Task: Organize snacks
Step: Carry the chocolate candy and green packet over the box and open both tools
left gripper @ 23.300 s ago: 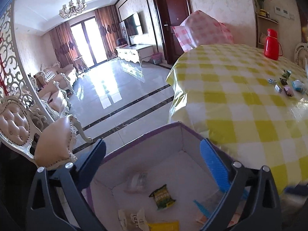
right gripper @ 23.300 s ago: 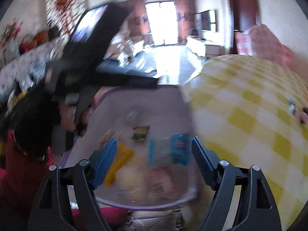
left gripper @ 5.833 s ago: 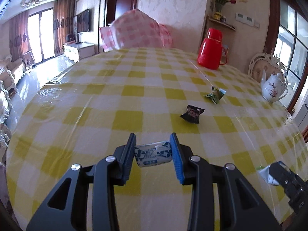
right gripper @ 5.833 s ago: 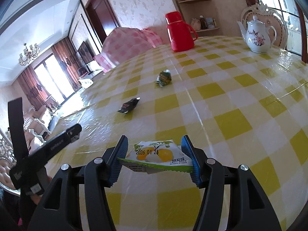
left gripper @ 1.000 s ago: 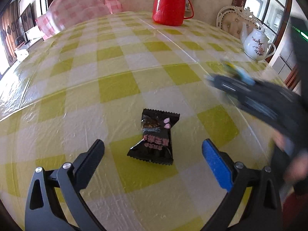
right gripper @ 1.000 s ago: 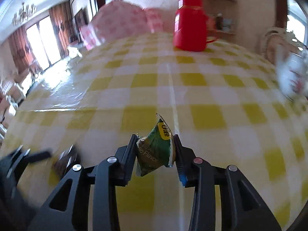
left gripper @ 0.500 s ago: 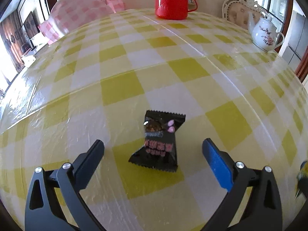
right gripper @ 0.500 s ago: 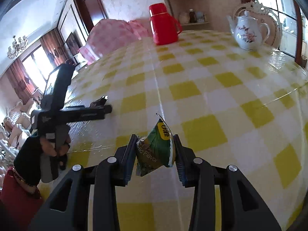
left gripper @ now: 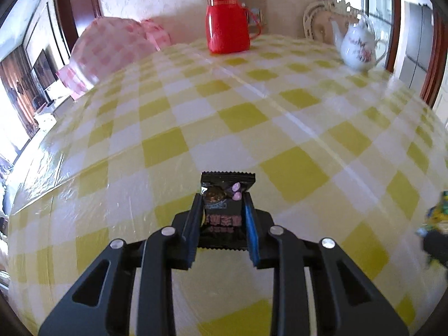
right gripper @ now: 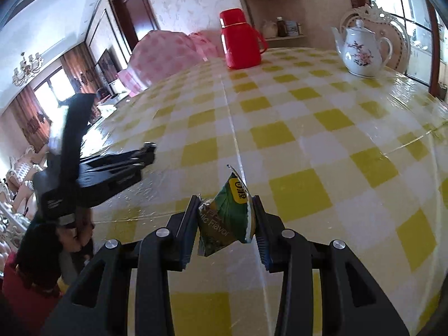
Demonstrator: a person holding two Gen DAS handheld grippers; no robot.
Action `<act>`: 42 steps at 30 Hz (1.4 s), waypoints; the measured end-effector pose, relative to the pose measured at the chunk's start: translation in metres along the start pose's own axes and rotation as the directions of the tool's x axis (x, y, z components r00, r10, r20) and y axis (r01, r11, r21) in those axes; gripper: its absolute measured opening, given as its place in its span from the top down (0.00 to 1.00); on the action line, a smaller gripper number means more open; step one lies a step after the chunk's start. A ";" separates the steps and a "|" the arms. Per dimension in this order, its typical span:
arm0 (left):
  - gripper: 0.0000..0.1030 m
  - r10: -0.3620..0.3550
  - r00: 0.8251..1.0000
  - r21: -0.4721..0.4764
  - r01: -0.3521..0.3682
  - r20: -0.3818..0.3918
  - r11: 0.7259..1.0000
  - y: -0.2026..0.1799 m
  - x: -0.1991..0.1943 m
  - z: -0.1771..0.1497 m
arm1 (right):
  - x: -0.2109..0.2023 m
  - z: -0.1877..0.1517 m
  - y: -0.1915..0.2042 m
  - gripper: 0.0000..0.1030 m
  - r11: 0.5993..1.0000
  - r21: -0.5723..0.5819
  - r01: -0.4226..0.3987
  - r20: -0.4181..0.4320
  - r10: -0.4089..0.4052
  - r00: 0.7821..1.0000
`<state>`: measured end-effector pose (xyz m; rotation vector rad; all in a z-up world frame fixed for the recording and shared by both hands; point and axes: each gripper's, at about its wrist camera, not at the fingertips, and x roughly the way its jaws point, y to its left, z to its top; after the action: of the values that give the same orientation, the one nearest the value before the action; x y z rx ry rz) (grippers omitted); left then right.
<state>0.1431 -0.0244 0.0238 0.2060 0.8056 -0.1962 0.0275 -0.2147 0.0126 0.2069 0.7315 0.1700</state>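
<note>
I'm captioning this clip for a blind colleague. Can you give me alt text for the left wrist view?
The left gripper has just closed its jaws on a small black foil candy wrapper over a yellow-and-white checked plastic tablecloth. A red plastic thermos jug and a white floral china teapot stand at the far side.

On the green snack packet [right gripper: 225, 218], the words "Flavor" and, before it, the cut-off letters "lic" were read in white, running slantwise across its face. Dark letters on a yellow patch near its top corner were seen but could not be read for certain. Pink characters were printed on the black candy wrapper [left gripper: 224, 210], too blurred to be made out.
</note>
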 end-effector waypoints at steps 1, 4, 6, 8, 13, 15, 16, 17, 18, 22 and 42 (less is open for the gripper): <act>0.72 -0.001 1.000 0.000 0.001 0.011 1.000 -0.004 -0.005 -0.001 | 0.001 0.000 -0.002 0.63 1.000 0.006 0.004 0.000 -0.004 1.000; 0.72 0.016 0.999 0.006 -0.016 0.048 1.000 -0.019 -0.022 -0.007 | 0.004 0.000 -0.007 0.63 1.000 0.026 0.018 -0.002 -0.018 1.000; 0.72 0.016 0.998 0.002 -0.016 0.061 1.000 -0.027 -0.033 -0.014 | 0.005 0.000 -0.008 0.63 0.999 0.029 0.022 -0.004 -0.021 1.000; 0.72 0.013 0.998 -0.007 -0.013 0.068 1.000 -0.033 -0.042 -0.022 | 0.007 -0.001 -0.009 0.63 0.999 0.032 0.024 -0.009 -0.024 1.000; 0.72 0.014 0.996 -0.042 -0.010 0.092 0.999 -0.037 -0.066 -0.044 | 0.008 -0.003 -0.009 0.63 0.998 0.048 0.030 -0.019 -0.029 0.999; 0.72 0.011 0.995 -0.064 -0.005 0.103 0.998 -0.036 -0.075 -0.052 | 0.006 -0.006 -0.008 0.63 0.998 0.058 0.029 -0.019 -0.028 0.999; 0.72 0.008 0.994 -0.077 0.001 0.108 0.997 -0.034 -0.079 -0.056 | 0.004 -0.008 -0.007 0.63 0.998 0.062 0.027 -0.020 -0.026 0.999; 0.72 0.004 0.994 -0.089 0.006 0.112 0.996 -0.033 -0.084 -0.061 | 0.001 -0.011 -0.006 0.63 0.998 0.066 0.022 -0.019 -0.021 1.000; 0.72 0.003 0.993 -0.097 0.008 0.116 0.995 -0.032 -0.087 -0.064 | -0.002 -0.014 -0.005 0.63 0.997 0.069 0.017 -0.017 -0.016 1.000; 0.72 -0.002 0.989 -0.130 0.021 0.146 0.991 -0.029 -0.107 -0.079 | -0.016 -0.027 0.004 0.63 0.997 0.071 0.001 -0.003 -0.001 1.000; 0.72 0.013 0.976 -0.151 0.020 0.219 0.988 -0.004 -0.193 -0.157 | -0.068 -0.091 0.060 0.63 0.991 0.065 -0.115 0.003 0.115 0.993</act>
<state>-0.0971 0.0304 0.0585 0.0367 0.5975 -0.1565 -0.0890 -0.1604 0.0048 0.3111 0.7268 0.2562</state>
